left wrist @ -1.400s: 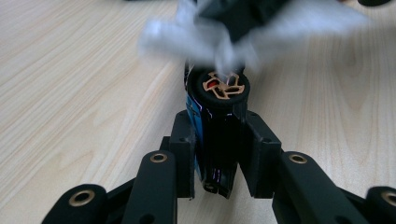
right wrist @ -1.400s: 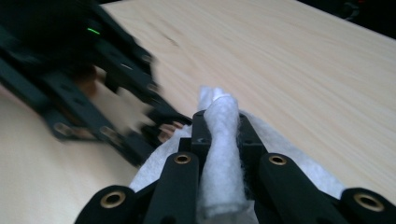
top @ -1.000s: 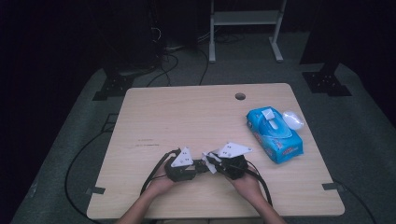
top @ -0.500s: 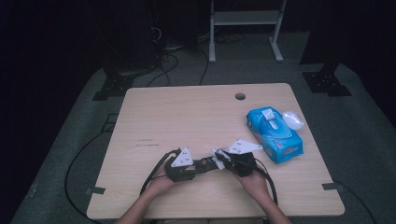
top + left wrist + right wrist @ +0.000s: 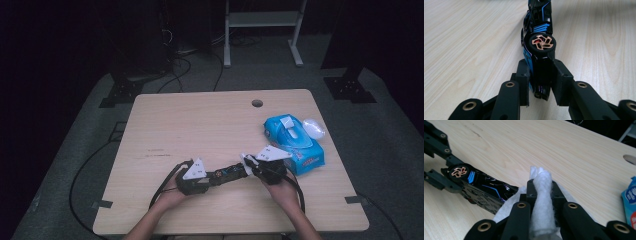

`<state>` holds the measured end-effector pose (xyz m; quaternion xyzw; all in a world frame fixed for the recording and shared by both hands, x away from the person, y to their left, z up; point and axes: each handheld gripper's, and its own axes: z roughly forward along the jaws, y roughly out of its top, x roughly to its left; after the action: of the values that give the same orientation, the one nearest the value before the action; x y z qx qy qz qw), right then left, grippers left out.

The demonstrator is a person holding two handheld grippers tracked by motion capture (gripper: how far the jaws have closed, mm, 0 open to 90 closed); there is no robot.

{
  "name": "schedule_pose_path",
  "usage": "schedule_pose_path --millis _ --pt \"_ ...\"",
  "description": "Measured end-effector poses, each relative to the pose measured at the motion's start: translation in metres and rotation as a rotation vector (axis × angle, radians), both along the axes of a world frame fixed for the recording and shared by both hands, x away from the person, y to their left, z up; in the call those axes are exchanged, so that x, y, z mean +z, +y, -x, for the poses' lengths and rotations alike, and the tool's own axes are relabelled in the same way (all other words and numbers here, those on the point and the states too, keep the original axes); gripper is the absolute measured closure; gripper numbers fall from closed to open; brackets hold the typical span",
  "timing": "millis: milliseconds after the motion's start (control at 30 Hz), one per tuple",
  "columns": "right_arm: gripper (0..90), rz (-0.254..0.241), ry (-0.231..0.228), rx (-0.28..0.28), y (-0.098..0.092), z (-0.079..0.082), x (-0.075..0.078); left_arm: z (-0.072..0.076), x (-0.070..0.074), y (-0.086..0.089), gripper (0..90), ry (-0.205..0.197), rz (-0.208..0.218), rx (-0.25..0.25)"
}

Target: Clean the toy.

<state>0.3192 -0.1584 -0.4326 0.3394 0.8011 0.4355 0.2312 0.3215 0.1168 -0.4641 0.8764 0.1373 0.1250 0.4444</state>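
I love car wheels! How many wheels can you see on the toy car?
1: a black wheel with copper spokes, on the toy car's upturned side near the left hand-held gripper. Others may be hidden.

A dim lab or recording studio: a bare light-wood table (image 5: 200, 130) stands alone on grey floor matting (image 5: 385, 150), with black cables (image 5: 185, 70) trailing well beyond the grippers, dark stand feet (image 5: 350, 87) at both far sides, and a white metal frame (image 5: 262, 30) behind

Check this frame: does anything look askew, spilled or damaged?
Nothing spilled or damaged. The toy car lies on its side, wheel up, clamped in the left hand-held gripper, while the right hand-held gripper holds a white wipe against it. The wipes pack sits intact.
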Motion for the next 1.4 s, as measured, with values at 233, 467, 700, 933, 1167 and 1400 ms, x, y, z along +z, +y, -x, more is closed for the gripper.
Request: schedule_pose_path --millis 233,467,700,933,1167,1400 --pt "81.1 -0.066 0.034 0.104 0.021 0.009 -0.001 -0.001 0.001 0.001 70.2 0.003 0.001 -0.002" --pt "81.0 -0.016 0.017 0.003 0.0 0.001 0.0 -0.001 0.002 0.003 71.5 0.003 0.012 0.001" --pt "81.2 -0.051 0.016 0.048 0.012 0.006 -0.002 -0.006 0.005 -0.006 53.9 0.044 0.053 0.021" --pt "81.1 -0.052 0.001 0.168 0.041 0.015 -0.004 -0.005 0.003 -0.007 61.0 0.024 0.011 0.019" --pt "81.1 -0.065 0.02 -0.002 0.001 0.0 -0.004 -0.005 0.003 -0.006 65.2 0.007 0.0 0.014" --pt "81.2 -0.099 0.027 0.088 0.026 0.009 -0.005 -0.006 0.003 -0.005 65.0 0.019 0.005 0.016"
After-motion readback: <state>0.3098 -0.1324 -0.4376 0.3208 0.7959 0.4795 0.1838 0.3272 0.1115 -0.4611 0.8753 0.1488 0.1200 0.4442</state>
